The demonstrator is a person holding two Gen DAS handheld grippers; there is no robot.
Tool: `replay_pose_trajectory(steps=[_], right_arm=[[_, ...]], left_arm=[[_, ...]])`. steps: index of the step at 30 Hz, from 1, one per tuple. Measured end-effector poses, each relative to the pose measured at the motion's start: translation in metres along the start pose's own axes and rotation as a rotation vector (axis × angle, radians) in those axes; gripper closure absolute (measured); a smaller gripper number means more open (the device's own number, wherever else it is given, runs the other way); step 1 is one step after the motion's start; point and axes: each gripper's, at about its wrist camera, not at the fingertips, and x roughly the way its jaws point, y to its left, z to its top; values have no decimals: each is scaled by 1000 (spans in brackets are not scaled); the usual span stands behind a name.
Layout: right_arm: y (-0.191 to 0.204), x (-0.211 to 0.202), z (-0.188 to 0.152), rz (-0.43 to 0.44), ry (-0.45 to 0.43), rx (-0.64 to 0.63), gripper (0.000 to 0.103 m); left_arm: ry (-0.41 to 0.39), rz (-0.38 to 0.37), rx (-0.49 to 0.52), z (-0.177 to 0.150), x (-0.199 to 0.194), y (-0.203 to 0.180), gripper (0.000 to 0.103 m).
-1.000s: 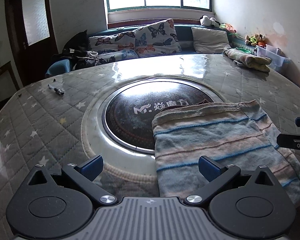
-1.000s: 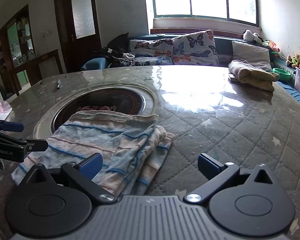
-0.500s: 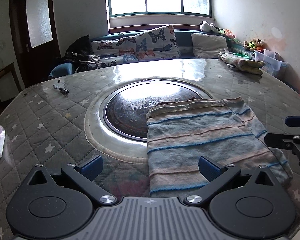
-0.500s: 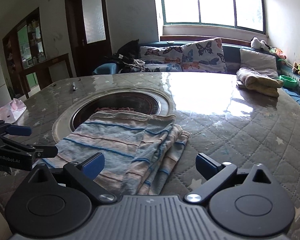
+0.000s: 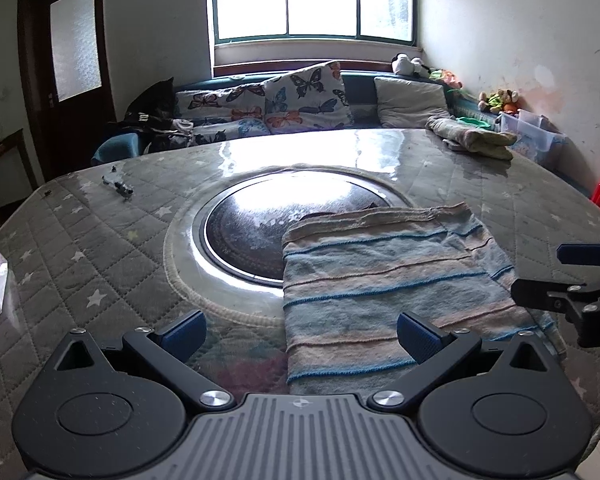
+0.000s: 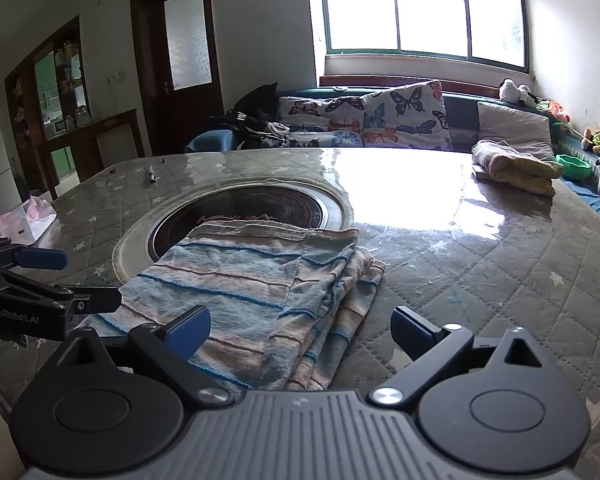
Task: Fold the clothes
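Cloth: the striped cloth [image 5: 384, 284] lies folded on the quilted table [image 5: 100, 248], its far edge over the dark round plate [image 5: 244, 232] set in the middle.
Left gripper [image 5: 300, 332]: fingers spread, holding nothing, poised above the cloth's near edge.
Right gripper [image 6: 300, 330]: also spread and empty, over the near right part of the cloth, where loose layers [image 6: 340, 292] fan out.
Step, as we judge it: both grippers are clear of a cloth that looks folded.
Doing it well: we would square those fanned layers first, pinching all of them together, not just the top one.
Elsewhere: another folded cloth [image 6: 516, 166] sits at the far right edge.
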Motion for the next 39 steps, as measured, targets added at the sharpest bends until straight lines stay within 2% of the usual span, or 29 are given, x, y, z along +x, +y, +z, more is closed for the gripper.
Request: replay_pose_trajectory(steps=[7, 20, 28, 31, 39], right_arm=[[12, -2, 5, -47, 11, 8, 5], [22, 10, 12, -88, 40, 52, 10], [23, 10, 8, -88, 48, 39, 9], [23, 7, 6, -80, 39, 37, 4], [16, 0, -1, -49, 33, 37, 2]], left_arm=[[-17, -51, 4, 8, 1, 9, 0], [3, -116, 29, 22, 18, 19, 0], [-8, -106, 0, 19, 18, 21, 0], [-13, -88, -10, 17, 15, 20, 0], [8, -46, -36, 8, 10, 15, 0]])
